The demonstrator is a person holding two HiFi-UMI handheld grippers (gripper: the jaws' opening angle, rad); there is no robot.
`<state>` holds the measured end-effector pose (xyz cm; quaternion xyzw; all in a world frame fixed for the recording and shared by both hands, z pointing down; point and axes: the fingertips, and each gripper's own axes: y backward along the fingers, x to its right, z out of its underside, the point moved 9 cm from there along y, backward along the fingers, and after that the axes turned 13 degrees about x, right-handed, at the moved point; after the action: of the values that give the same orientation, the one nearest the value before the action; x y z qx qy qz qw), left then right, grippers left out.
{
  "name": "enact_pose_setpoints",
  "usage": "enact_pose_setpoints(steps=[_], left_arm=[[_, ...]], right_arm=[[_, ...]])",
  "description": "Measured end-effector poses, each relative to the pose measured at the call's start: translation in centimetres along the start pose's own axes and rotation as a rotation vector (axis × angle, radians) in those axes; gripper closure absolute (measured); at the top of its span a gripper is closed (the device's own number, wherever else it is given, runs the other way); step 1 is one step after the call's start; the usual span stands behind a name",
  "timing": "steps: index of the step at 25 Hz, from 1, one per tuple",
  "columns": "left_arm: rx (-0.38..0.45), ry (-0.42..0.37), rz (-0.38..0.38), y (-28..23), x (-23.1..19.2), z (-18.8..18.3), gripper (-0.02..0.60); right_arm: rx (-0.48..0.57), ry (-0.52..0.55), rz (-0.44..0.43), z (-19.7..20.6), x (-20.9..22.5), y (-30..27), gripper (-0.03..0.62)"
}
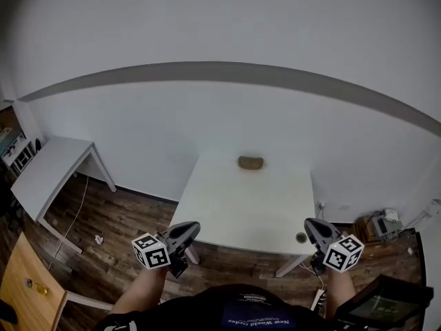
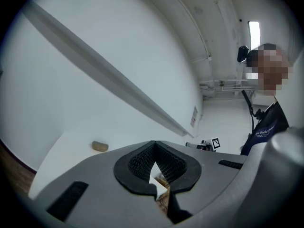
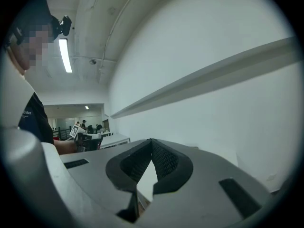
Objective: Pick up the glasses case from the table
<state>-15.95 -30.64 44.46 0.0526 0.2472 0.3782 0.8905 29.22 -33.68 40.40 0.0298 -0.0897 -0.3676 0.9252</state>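
The brown glasses case (image 1: 250, 163) lies at the far middle of the white table (image 1: 241, 212), close to the wall. Both grippers are held short of the table's near edge, well away from the case. My left gripper (image 1: 187, 231) hovers by the near left corner, jaws shut and empty. My right gripper (image 1: 312, 229) is by the near right corner, also shut with nothing in it. In the left gripper view the case (image 2: 99, 146) shows small, far ahead to the left of the closed jaws (image 2: 154, 167). The right gripper view shows closed jaws (image 3: 151, 161) but no case.
A small round object (image 1: 301, 238) sits near the table's near right corner. A second white table (image 1: 52, 167) stands to the left, and a wooden board (image 1: 27, 288) at the lower left. Equipment (image 1: 382, 223) lies on the wooden floor at the right. A white wall backs the table.
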Motion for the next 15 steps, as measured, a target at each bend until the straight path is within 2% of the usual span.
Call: enact_pose_setpoints(steps=[5, 10, 15], left_arm=[[-0.022, 0.014, 0.056, -1.6, -8.5, -4.5, 0.581], [-0.034, 0.033, 0.093, -2.1, -17.3, -7.5, 0.581], [-0.030, 0.058, 0.095, -2.3, -19.6, -8.3, 0.581]], right_arm=[[0.022, 0.008, 0.069, -0.2, -0.7, -7.3, 0.605], [0.010, 0.012, 0.109, 1.4, -1.6, -15.3, 0.605], [-0.003, 0.023, 0.121, 1.3, -2.0, -17.4, 0.605]])
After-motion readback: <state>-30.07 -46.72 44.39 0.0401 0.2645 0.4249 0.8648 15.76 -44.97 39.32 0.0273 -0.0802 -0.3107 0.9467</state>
